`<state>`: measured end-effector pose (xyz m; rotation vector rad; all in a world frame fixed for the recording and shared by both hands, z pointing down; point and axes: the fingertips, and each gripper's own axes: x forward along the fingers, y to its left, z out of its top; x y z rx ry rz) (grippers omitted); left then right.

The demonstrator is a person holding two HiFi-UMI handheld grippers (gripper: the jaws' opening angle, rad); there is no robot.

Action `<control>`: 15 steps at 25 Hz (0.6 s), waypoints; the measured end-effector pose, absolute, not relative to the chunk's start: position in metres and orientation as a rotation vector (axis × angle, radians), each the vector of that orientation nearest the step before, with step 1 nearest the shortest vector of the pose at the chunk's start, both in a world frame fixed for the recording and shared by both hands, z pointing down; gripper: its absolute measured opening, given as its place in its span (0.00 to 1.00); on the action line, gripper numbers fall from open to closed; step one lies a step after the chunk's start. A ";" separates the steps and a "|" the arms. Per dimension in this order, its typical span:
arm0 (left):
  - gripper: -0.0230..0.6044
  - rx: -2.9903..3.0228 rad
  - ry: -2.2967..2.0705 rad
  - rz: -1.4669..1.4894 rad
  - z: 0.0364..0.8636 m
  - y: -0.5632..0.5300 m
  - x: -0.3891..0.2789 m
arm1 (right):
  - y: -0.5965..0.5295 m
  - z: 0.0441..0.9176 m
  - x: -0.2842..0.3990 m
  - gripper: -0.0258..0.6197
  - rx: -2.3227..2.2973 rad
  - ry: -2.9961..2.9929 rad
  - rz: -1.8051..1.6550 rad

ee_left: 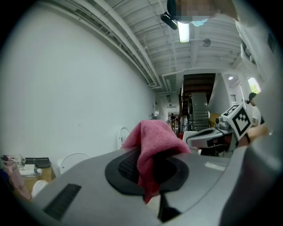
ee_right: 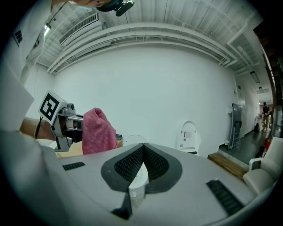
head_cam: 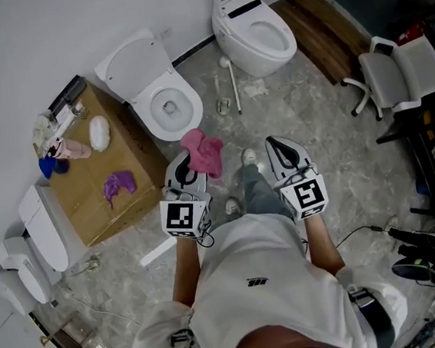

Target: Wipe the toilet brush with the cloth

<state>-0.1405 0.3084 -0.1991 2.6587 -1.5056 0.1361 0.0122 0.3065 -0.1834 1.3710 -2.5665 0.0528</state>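
Approach step, no wiping yet. Left gripper [ee_left: 152, 170] is clenched on the pink cloth [head_cam: 202, 152], held just short of the near toilet [head_cam: 165, 105]. Right gripper [ee_right: 141, 152] has its jaws pressed together, nothing in them. Toilet brush [head_cam: 234, 86] lies on the floor just right of that toilet, untouched. Next, likely: right jaws must part and take the handle, then the cloth goes onto it.

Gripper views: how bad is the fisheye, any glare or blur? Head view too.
Left gripper view: heavy fisheye, black corners, ceiling lamp blown out, pink cloth sharp. Right gripper view: same barrel bend in the ceiling lines, even light, no glare. Head view: evenly lit, soft shadows, walls bowed at the edges, toilet brush small but legible.
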 end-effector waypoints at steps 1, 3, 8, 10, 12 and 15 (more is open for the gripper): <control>0.09 2.656 -1.509 0.140 -0.198 0.300 -0.139 | 0.298 -0.182 0.014 0.03 1.368 -2.567 0.058; 0.09 2.647 -1.518 0.151 -0.195 0.283 -0.135 | 0.279 -0.179 0.018 0.03 1.354 -2.571 0.067; 0.09 2.610 -1.545 0.156 -0.189 0.231 -0.127 | 0.223 -0.172 0.022 0.03 1.308 -2.581 0.100; 0.09 2.593 -1.560 0.157 -0.188 0.210 -0.124 | 0.199 -0.172 0.023 0.03 1.283 -2.599 0.108; 0.09 2.573 -1.579 0.154 -0.187 0.190 -0.120 | 0.178 -0.173 0.024 0.03 1.260 -2.622 0.111; 0.09 2.539 -1.614 0.151 -0.186 0.161 -0.116 | 0.145 -0.173 0.026 0.03 1.211 -2.650 0.122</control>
